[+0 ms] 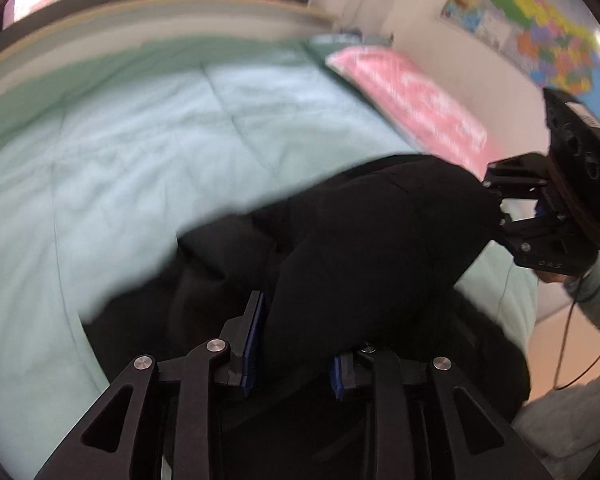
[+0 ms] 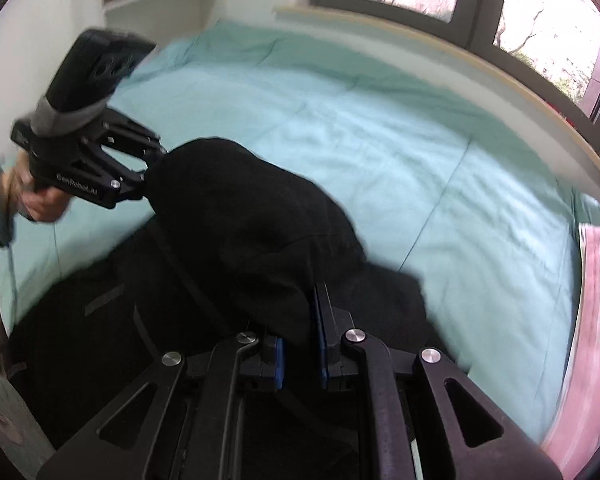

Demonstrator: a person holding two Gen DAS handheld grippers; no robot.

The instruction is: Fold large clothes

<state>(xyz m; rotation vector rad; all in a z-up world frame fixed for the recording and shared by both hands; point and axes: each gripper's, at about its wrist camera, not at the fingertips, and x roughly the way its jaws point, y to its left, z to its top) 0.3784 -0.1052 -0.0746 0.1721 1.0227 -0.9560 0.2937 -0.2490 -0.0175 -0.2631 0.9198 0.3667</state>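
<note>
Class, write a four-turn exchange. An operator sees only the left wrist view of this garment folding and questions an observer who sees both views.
Operator: Is the right gripper truly clamped on the black garment?
Observer: Yes. In its own view, both blue pads press on a fold of the cloth.
Operator: Is there anything on the garment I am missing?
Observer: A grey strip shows on the lower part, near the edge of the bed.

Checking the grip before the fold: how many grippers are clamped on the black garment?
2: the left gripper and the right gripper each pinch the black fabric garment over the pale green bed quilt.
</note>
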